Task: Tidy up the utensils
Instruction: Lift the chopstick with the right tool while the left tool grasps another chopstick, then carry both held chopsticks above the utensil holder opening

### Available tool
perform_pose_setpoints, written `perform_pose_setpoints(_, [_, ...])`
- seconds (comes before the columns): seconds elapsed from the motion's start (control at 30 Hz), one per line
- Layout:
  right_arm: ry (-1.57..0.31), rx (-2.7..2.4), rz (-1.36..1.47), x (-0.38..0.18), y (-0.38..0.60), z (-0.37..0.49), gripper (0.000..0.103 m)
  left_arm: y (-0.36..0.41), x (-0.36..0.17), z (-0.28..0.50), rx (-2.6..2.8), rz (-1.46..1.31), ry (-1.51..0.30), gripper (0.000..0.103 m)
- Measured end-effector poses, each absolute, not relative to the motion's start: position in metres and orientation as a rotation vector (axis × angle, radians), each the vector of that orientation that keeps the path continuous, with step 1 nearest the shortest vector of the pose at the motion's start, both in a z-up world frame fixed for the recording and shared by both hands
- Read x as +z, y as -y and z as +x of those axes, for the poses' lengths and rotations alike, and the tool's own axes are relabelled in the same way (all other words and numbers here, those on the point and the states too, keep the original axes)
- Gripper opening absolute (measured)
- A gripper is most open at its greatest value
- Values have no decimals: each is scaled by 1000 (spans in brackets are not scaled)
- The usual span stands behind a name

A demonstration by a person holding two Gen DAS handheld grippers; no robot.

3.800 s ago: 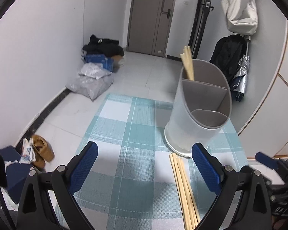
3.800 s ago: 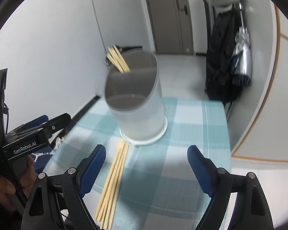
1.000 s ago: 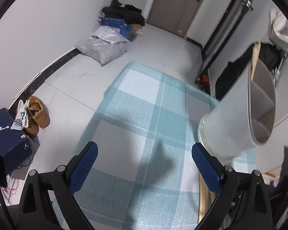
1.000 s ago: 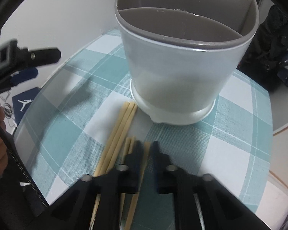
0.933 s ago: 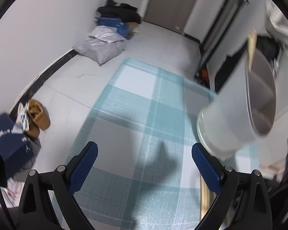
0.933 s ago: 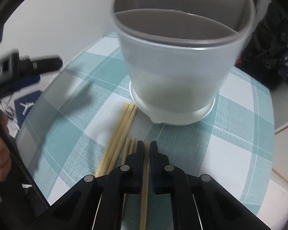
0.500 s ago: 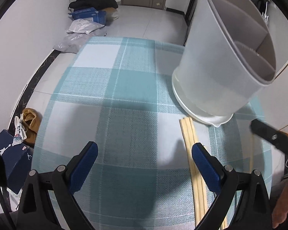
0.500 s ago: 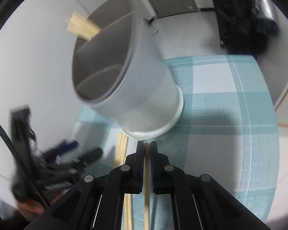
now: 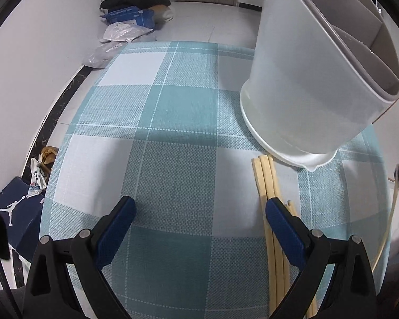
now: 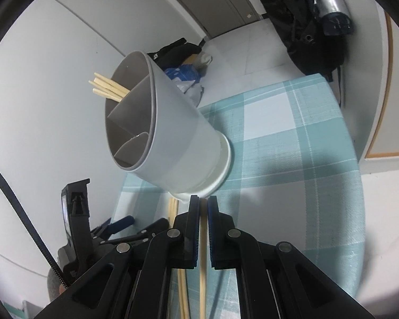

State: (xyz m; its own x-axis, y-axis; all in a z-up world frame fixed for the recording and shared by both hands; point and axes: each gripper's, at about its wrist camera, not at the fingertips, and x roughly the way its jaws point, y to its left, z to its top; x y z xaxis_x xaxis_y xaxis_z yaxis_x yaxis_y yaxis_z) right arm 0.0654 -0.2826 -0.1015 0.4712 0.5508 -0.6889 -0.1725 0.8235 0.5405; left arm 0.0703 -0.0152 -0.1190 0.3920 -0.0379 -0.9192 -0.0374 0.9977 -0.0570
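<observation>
Right gripper (image 10: 203,204): fingers pinching a single wooden chopstick (image 10: 202,271), which runs lengthwise between the blue pads and trails down toward 6 o'clock in the right wrist view. The fingertips sit just below the base of the utensil holder (image 10: 173,138), at its 6 o'clock edge; contact with the base cannot be told.

Utensil holder: a pale grey, divided cup with three compartments, standing on the counter (image 10: 292,159) covered in a teal-and-white checked cloth. It appears tilted in the right wrist view (fisheye and camera roll, so its true lean is uncertain). A bundle of chopsticks in holder (image 10: 107,89) pokes out of the far compartment, toward 10 o'clock.

Left gripper (image 9: 199,212): fingers spread wide, nothing between them, low over the cloth. Loose chopsticks (image 9: 266,183) lie flat on the counter, tips near the holder's base, running toward 6 o'clock and passing under the right-hand blue finger pad (image 9: 284,228). None lies in the gap between the fingers.

In the left wrist view the holder (image 9: 306,79) fills the 1 to 3 o'clock sector. On the floor at 8 o'clock, a shoebox (image 9: 18,212).
</observation>
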Motion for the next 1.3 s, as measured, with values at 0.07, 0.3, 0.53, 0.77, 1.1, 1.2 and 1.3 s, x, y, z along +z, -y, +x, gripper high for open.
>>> perform_pose_setpoints(0.07, [-982,452,403,-100,282,62,5,20,-120,73,4,-61,-1174,97])
perform_pose_setpoints(0.3, [-959,455,387,-98,284,60,5,23,-123,78,26,-46,-1166,94])
perform_pose_setpoints(0.53, [-945,463,377,-93,285,57,5,33,-117,81,11,-41,-1125,59])
perform_pose_setpoints(0.77, [-915,466,360,-86,286,54,5,26,-115,84,-42,-143,-1138,6])
perform_pose_setpoints(1.1, [-861,475,303,-73,275,46,5,5,-94,73,-65,-299,-1047,2])
perform_pose_setpoints(1.2, [-832,478,268,-67,269,41,5,1,-74,63,-89,-335,-961,1])
perform_pose_setpoints(1.3, [-789,477,231,-59,263,35,5,-2,-53,50,-115,-344,-867,1])
